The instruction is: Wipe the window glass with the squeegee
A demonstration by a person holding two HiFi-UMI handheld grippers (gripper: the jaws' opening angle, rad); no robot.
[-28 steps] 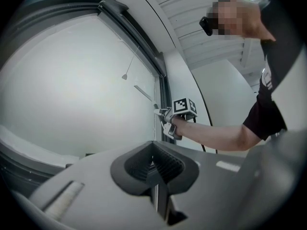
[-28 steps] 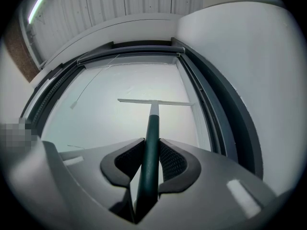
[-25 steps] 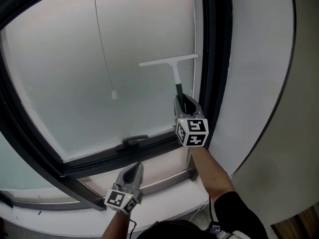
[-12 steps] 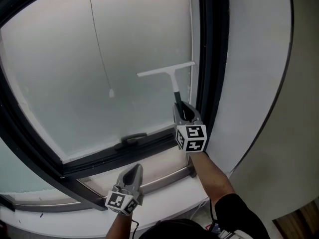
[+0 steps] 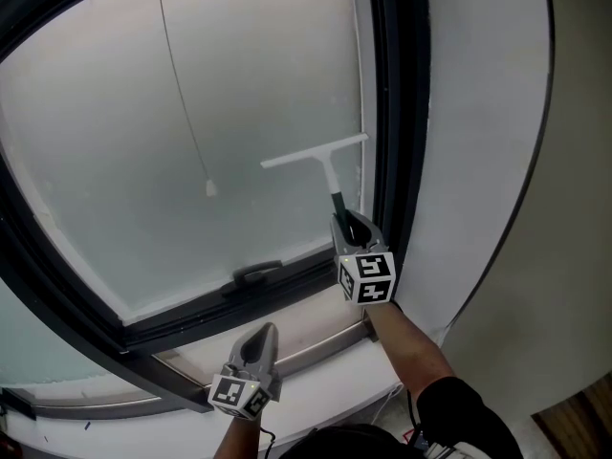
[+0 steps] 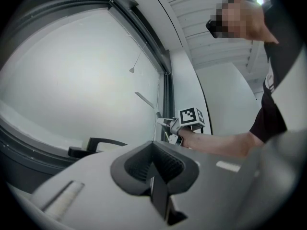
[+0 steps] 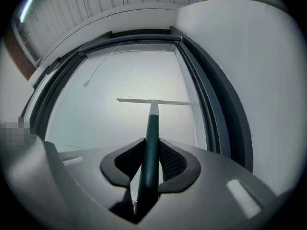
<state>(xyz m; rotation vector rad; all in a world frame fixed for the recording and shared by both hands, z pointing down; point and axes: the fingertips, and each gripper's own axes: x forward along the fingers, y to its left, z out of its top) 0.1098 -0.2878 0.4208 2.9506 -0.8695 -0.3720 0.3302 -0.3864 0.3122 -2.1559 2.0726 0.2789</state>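
A white squeegee with a dark green handle lies with its blade flat against the frosted window glass, close to the right side of the dark frame. My right gripper is shut on the handle, just below the blade. The blade runs level across the pane in the right gripper view. My left gripper hangs low by the sill, shut and empty, away from the glass. From the left gripper view the squeegee and the right gripper show far ahead.
A dark window handle sits on the lower frame rail. A thin blind cord with a small weight hangs in front of the glass. A white wall stands right of the frame, and a pale sill runs below.
The squeegee and my right gripper have slid down the glass along the right edge. My left gripper has dropped slightly.
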